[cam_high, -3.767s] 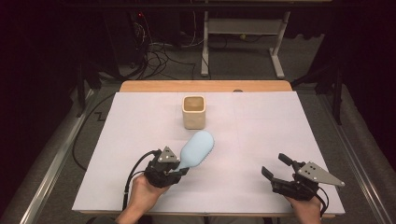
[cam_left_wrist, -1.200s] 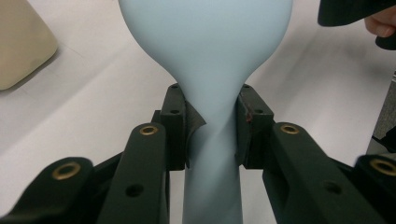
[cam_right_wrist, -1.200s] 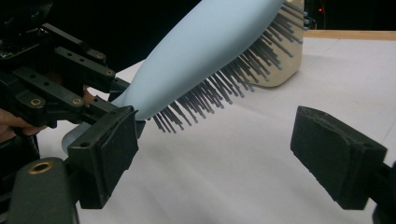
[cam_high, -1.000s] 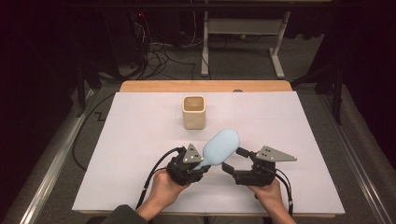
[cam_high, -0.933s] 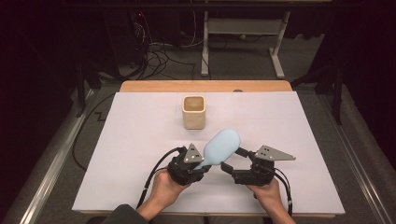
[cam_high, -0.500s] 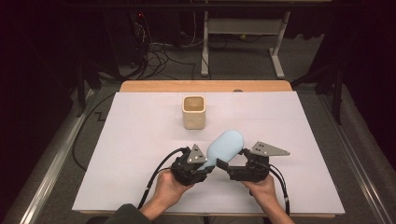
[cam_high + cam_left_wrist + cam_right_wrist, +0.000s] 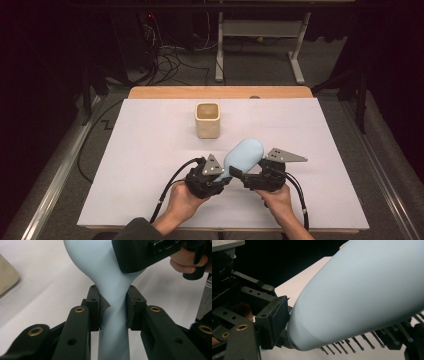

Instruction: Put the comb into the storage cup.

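A light-blue hairbrush (image 7: 245,155) hangs tilted above the white table sheet (image 7: 150,150), head up and to the right. My left gripper (image 7: 225,176) is shut on the brush's narrow neck (image 7: 113,305), both pads pressed against it. My right gripper (image 7: 239,173) comes in from the right, and its jaws have just been closing around the brush head (image 7: 362,290). One finger (image 7: 273,322) lies against the smooth back. The bristles (image 7: 352,346) point toward the other jaw, which stands apart from them. A right finger (image 7: 135,255) overlaps the head in the left gripper view.
A beige square cup (image 7: 207,120) stands upright at the middle of the sheet, beyond the brush. The wooden table edge (image 7: 220,92) runs along the far side. Cables (image 7: 170,185) trail from both grippers toward the person. Beyond the table, a dark floor holds wires and a desk frame.
The right gripper has slid left and in under the brush head. The brush and left gripper have kept still over the last second; several seconds ago the right gripper was far to the right.
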A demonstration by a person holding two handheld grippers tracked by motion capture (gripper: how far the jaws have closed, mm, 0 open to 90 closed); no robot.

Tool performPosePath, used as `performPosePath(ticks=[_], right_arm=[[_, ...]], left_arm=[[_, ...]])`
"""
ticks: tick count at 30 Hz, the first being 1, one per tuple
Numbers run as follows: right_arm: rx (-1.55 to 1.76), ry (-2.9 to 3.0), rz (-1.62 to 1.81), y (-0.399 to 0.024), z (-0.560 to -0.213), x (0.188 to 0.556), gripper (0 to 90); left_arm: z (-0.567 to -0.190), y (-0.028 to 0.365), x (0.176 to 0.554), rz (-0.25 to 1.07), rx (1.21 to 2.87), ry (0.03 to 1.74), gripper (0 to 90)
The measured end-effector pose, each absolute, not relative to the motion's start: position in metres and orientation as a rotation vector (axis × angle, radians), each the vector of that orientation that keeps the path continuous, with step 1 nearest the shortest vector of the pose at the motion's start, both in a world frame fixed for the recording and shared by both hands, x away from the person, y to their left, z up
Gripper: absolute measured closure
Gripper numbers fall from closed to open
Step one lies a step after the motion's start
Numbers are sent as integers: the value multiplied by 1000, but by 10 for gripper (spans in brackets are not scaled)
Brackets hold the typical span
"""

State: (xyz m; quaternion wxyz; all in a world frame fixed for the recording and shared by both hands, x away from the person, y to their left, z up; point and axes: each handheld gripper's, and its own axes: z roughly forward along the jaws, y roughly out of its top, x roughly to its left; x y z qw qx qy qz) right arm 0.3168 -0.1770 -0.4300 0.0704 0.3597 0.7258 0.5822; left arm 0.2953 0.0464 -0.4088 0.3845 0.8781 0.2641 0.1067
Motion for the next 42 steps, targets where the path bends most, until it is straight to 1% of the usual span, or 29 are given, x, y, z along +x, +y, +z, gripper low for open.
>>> performPosePath(ticks=[7, 12, 18, 31, 42], right_arm=[[1084, 2180, 1752, -174, -429, 319, 207], [1082, 2151, 1750, -172, -430, 319, 161], [1091, 2169, 1755, -169, -431, 320, 166], [1105, 2215, 1761, -166, -428, 325, 299], [1098, 2260, 1769, -167, -416, 327, 450]], left_arm=[[-408, 48, 296, 287, 2226, 680, 693], [-407, 48, 296, 295, 2204, 679, 693], [-407, 48, 297, 301, 2201, 678, 693], [-406, 46, 302, 281, 2223, 680, 692], [-405, 46, 306, 268, 2234, 691, 693]])
